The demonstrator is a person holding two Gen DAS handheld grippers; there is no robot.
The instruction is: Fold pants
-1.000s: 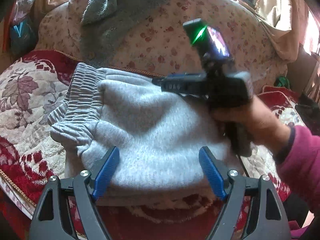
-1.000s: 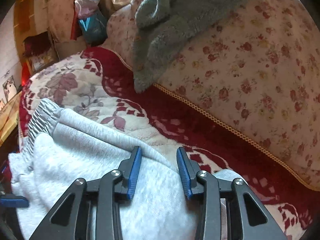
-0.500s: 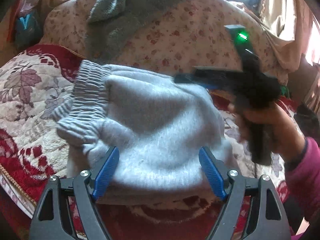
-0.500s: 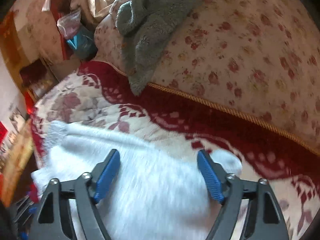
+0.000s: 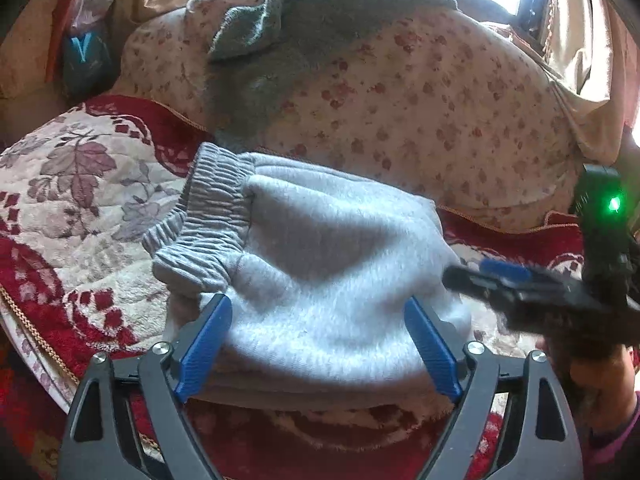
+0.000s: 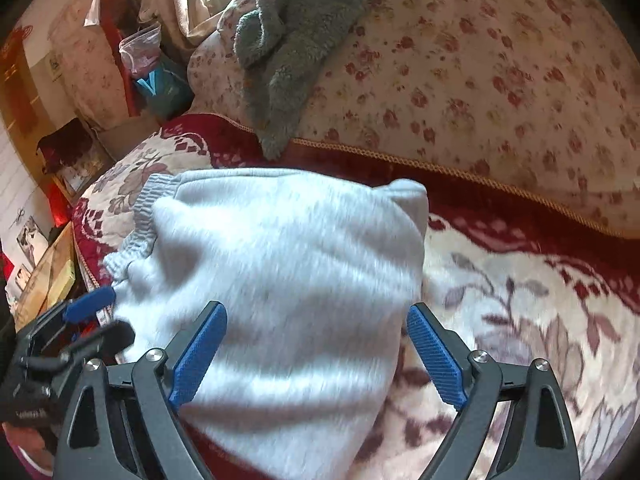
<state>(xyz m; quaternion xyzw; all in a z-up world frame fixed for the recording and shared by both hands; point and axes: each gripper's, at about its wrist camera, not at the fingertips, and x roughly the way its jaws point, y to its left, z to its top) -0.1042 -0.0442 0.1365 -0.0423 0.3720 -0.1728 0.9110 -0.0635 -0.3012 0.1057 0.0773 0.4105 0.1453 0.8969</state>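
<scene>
Light grey fleece pants [image 5: 328, 272] lie folded into a compact bundle on the red floral sofa cover, with the ribbed waistband [image 5: 208, 220] at the left end. My left gripper [image 5: 320, 348] is open and empty at the bundle's near edge, jaws wide. My right gripper [image 6: 316, 352] is open and empty, just above the bundle's right part [image 6: 280, 264]. The right gripper also shows in the left wrist view [image 5: 500, 276] beside the bundle's right end. The left gripper shows at the lower left of the right wrist view [image 6: 80, 320].
A floral sofa back cushion [image 5: 420, 108] rises behind the pants, with a grey-green fleece garment [image 5: 280, 40] draped over it. The red and cream seat cover [image 6: 520, 300] extends to the right. A blue bag [image 5: 84, 60] and clutter stand at the far left.
My right gripper opened, let go of the pants and drew back to the right, off the bundle. The left gripper stayed open at the near edge.
</scene>
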